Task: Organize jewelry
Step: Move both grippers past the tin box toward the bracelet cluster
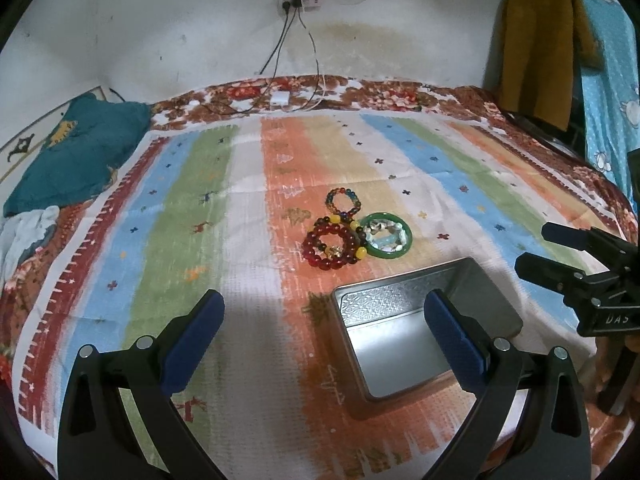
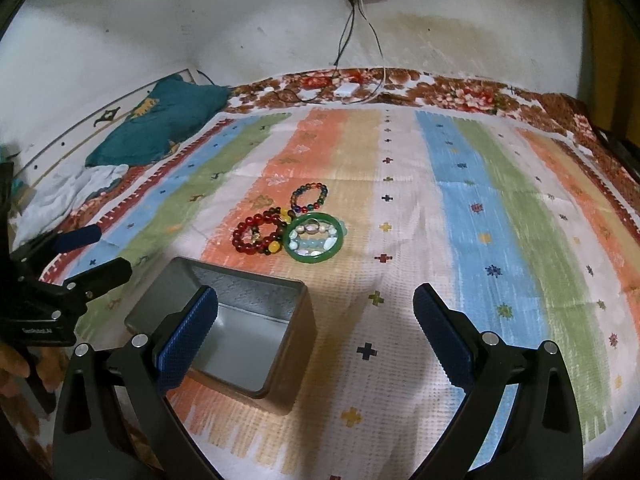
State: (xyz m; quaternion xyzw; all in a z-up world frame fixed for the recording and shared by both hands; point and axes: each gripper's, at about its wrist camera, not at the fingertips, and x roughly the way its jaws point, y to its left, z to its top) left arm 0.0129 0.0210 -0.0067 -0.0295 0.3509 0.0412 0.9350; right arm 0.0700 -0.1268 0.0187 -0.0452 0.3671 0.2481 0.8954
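A pile of bracelets lies on the striped cloth: a red bead bracelet [image 1: 329, 246] [image 2: 256, 236], a multicoloured bead bracelet [image 1: 343, 201] [image 2: 309, 197] and a green bangle [image 1: 387, 235] [image 2: 316, 240] with pale stone pieces inside it. An open metal tin [image 1: 396, 328] [image 2: 236, 328] stands nearer, and I see nothing in it. My left gripper [image 1: 324, 336] is open and empty, its right finger over the tin. My right gripper [image 2: 316, 328] is open and empty, its left finger over the tin. Each gripper shows at the edge of the other's view [image 1: 540, 248] [image 2: 96, 252].
The striped cloth [image 1: 200, 208] covers a bed with a floral blanket [image 1: 380, 96] at the far edge. A teal pillow [image 1: 76, 152] and white cloth [image 1: 28, 232] lie at the left. Cables and a white charger [image 1: 279, 99] lie by the wall. Hanging clothes [image 1: 560, 40] are at the right.
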